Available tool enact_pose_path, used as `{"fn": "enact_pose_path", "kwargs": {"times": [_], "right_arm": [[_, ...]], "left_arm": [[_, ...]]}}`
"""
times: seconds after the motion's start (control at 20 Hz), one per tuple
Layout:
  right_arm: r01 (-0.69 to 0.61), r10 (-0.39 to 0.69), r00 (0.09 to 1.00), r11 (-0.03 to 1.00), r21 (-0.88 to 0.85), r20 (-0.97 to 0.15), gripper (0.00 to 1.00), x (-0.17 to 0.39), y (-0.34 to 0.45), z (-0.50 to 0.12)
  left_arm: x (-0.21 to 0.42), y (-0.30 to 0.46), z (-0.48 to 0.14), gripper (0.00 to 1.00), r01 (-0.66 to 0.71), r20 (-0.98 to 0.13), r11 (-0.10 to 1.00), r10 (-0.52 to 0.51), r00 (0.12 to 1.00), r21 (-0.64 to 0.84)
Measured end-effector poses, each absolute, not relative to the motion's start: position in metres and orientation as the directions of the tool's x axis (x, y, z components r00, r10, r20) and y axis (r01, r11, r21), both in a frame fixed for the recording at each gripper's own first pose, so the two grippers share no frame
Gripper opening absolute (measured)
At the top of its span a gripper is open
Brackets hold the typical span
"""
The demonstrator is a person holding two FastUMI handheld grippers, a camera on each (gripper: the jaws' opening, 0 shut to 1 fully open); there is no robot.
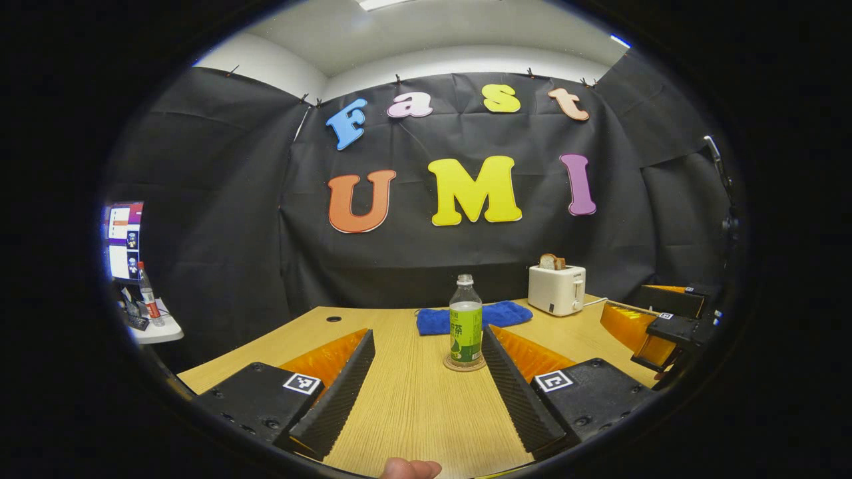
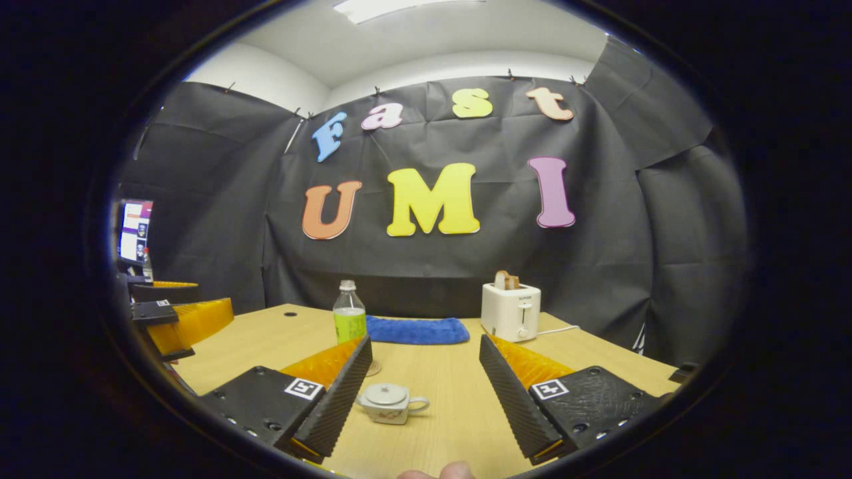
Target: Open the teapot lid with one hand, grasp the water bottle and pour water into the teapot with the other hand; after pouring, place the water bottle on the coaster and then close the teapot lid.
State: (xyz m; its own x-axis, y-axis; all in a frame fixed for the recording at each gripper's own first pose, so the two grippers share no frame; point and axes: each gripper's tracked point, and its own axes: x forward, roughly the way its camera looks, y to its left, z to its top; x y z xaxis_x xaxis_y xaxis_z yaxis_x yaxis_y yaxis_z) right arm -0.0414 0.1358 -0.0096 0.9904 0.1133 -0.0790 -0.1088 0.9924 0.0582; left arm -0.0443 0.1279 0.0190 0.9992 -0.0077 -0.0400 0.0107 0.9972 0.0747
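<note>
A clear water bottle [image 1: 465,322] with a green label stands upright on a round coaster [image 1: 464,363] at mid-table. My left gripper [image 1: 427,336] is open, its right finger close beside the bottle and nothing between the fingers. In the right gripper view a small white teapot [image 2: 389,402] sits on the table with its lid [image 2: 386,394] on. It lies between the fingers of my open right gripper [image 2: 426,346], nearer the left finger and untouched. The bottle [image 2: 349,319] stands farther back on the left. The right gripper [image 1: 655,319] also appears at the right edge of the left gripper view.
A blue towel [image 1: 472,316] lies behind the bottle. A white toaster [image 1: 556,289] holding bread stands at the back right, with a cord trailing right. A side table with a monitor [image 1: 124,239] and another bottle [image 1: 148,296] stands off the table's left. A fingertip [image 1: 409,468] shows at the bottom.
</note>
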Motion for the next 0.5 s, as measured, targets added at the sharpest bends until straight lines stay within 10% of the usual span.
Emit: {"fn": "enact_pose_path", "kwargs": {"times": [0.5], "right_arm": [[-0.09, 0.093, 0.993, 0.995, 0.053, -0.075, 0.98, -0.0425, 0.1273, -0.0077]], "left_arm": [[-0.0422, 0.125, 0.0118, 1.0, 0.017, -0.061, 0.997, -0.013, 0.998, 0.075]]}}
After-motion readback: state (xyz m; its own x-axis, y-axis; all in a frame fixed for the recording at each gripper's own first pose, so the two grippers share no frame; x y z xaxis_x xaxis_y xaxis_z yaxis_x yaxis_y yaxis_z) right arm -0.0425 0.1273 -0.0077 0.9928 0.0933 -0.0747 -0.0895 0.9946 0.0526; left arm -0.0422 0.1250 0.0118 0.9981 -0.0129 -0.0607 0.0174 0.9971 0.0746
